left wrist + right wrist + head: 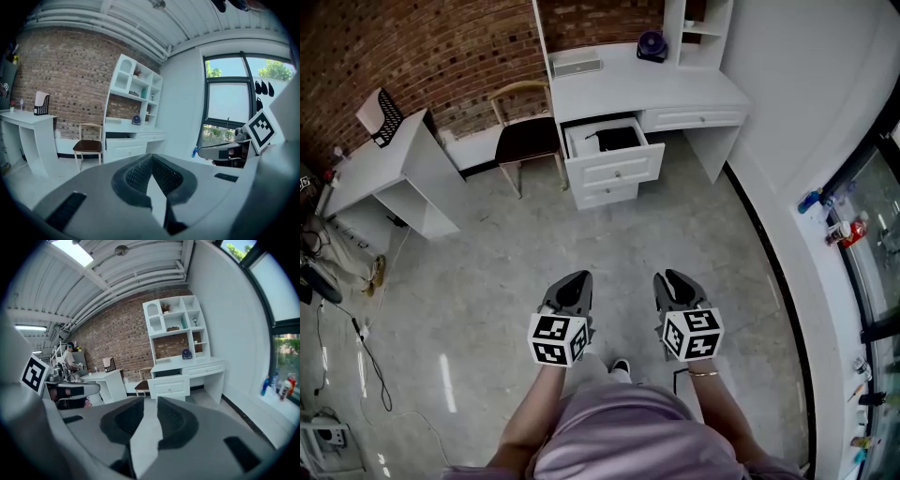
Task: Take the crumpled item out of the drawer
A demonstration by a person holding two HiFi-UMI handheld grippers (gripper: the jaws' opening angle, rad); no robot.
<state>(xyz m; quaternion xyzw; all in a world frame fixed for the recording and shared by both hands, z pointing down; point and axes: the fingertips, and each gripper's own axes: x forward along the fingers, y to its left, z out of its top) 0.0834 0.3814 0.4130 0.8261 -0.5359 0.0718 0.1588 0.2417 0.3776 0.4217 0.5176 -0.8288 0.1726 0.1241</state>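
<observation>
The white desk (675,89) stands across the room, its upper left drawer (614,164) pulled open. Inside it lies a dark crumpled item (617,139). Both grippers are held low over the floor, well short of the desk. My left gripper (578,277) is shut, its tips meeting with nothing between them, as the left gripper view (151,156) also shows. On the right gripper (672,277) the jaws stand a narrow gap apart and empty; in the right gripper view (151,400) they point at the open drawer (169,383).
A wooden chair (525,141) stands left of the drawer. A second white desk (394,164) is at the far left, with cables (337,309) on the floor beside it. Bottles (844,225) line the window sill on the right. A small fan (652,45) sits on the desk.
</observation>
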